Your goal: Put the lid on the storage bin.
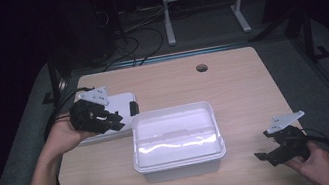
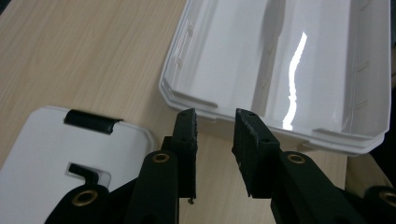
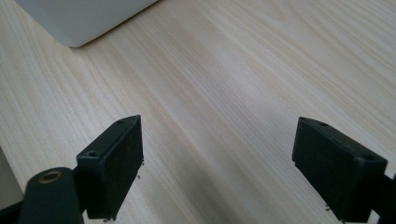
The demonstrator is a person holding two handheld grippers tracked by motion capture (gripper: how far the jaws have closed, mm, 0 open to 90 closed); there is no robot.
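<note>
Left hand-held gripper point(image 2: 215, 122), jaws slightly apart and empty, points at the open white plastic bin point(image 2: 280, 70); flat white lid point(image 2: 51, 154) lies beside (right hand-held gripper point(image 1: 272, 150) spread wide, farther).

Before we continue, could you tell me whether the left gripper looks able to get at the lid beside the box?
Probably yes: the left gripper hovers over the lid, jaws empty and slightly apart.

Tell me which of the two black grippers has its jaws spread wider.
The right gripper: its jaws stand wide apart over bare wood, while the left gripper shows a narrow gap.
</note>
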